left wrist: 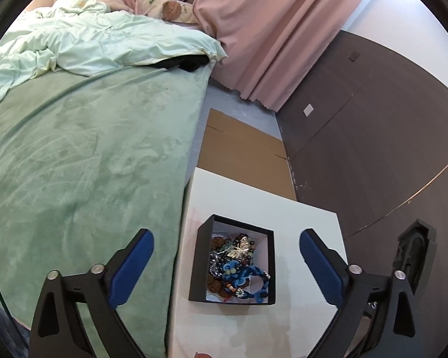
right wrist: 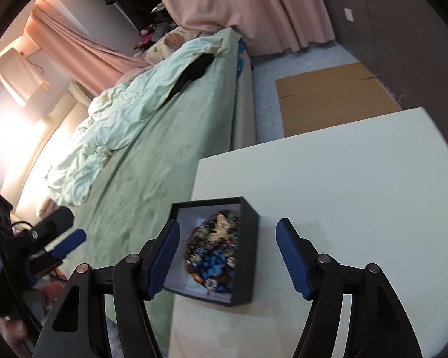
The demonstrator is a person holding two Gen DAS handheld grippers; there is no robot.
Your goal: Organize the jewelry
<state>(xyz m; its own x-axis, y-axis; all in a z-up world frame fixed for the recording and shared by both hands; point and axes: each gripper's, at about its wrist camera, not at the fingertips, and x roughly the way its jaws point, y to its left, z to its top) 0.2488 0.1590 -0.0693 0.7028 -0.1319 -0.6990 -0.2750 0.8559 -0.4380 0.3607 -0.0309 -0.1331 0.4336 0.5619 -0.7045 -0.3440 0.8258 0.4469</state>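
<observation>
While both sets of jaws stand released and empty, open black cardboard box [left wrist: 195, 264] of tangled beaded jewelry [left wrist: 236, 265] sits ahead between them on white counter [left wrist: 307, 217].

A home bedroom — unmade bed [left wrist: 83, 137], pink curtains [left wrist: 262, 35].

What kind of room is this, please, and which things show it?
Most likely a bedroom at home. A bed with a green cover and a crumpled duvet fills one side, pink curtains hang behind it, and a small black jewelry box sits on a white table.
</observation>
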